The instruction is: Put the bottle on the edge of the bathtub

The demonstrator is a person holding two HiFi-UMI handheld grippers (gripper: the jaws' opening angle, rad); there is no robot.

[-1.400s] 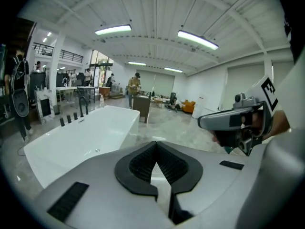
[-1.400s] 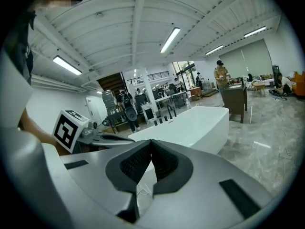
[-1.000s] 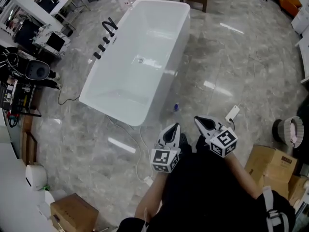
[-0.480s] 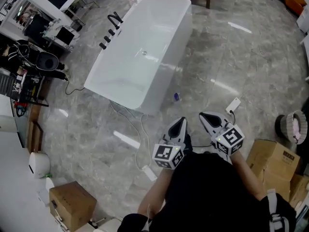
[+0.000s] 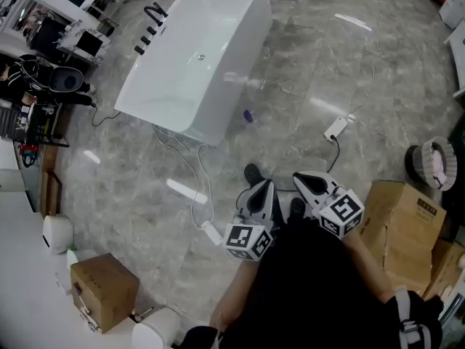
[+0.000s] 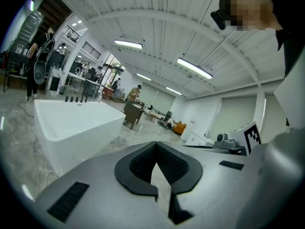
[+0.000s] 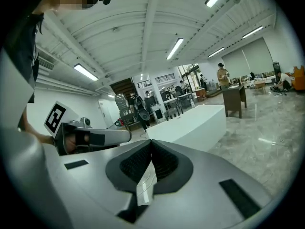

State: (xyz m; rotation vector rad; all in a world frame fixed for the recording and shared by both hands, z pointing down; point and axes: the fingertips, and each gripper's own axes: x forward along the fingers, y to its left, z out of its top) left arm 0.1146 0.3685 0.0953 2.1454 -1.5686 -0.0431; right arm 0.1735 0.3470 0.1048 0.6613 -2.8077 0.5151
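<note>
1. The bottle point(image 5: 248, 115) is on the floor point(image 5: 145, 187), just beside the right wall of the bathtub point(image 5: 190, 78) near its near end, not on the rim.
2. It is too small to tell which way it points, or whether it stands or lies.
3. The bathtub's long axis runs from near left to far right, with black taps point(image 5: 154, 13) on its left rim.
4. The left gripper point(image 5: 263, 188) is close to the person's body, well apart from the bottle. Its fingers point(image 6: 140, 163) are closed, tips meeting, with nothing between them.
5. The right gripper point(image 5: 299, 179) is just right of the left one, on the near side of the bottle. Its fingers point(image 7: 133, 163) are also closed and empty.
6. Both grippers point toward the far side, where the bathtub stands.
</note>
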